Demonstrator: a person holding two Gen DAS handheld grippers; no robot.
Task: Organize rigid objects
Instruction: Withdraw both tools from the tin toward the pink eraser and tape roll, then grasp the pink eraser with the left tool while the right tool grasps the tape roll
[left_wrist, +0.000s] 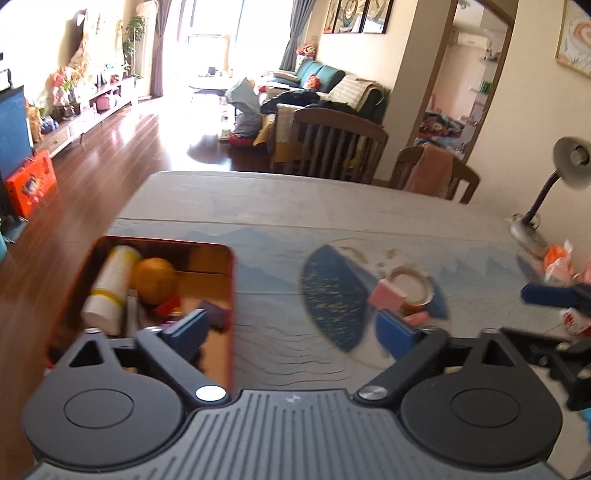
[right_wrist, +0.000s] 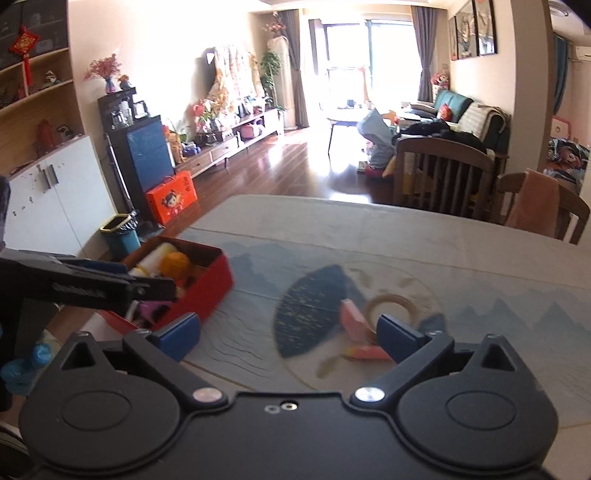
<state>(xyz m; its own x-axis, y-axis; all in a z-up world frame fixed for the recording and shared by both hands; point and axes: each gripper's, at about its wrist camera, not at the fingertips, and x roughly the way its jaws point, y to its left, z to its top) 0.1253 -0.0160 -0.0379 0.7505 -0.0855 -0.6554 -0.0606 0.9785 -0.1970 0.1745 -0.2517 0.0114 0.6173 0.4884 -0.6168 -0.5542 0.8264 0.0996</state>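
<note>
A red box (left_wrist: 221, 254) sits at the table's left edge; it also shows in the right wrist view (right_wrist: 210, 284). It holds a white cylinder (left_wrist: 110, 288), an orange ball (left_wrist: 155, 280) and small purple and red pieces. A tape roll (left_wrist: 412, 284), a pink block (left_wrist: 386, 299) and a flat pink piece (left_wrist: 415, 317) lie on the blue fan print; they appear again in the right wrist view: roll (right_wrist: 391, 302), block (right_wrist: 352, 319). My left gripper (left_wrist: 291, 334) is open and empty, above the box's right rim. My right gripper (right_wrist: 288, 338) is open and empty, near the pink block.
A grey desk lamp (left_wrist: 546, 192) stands at the table's right edge beside orange and white packets (left_wrist: 561, 262). Two wooden chairs (left_wrist: 332, 144) stand behind the table's far edge. The left gripper's body (right_wrist: 92, 284) crosses in front of the box in the right wrist view.
</note>
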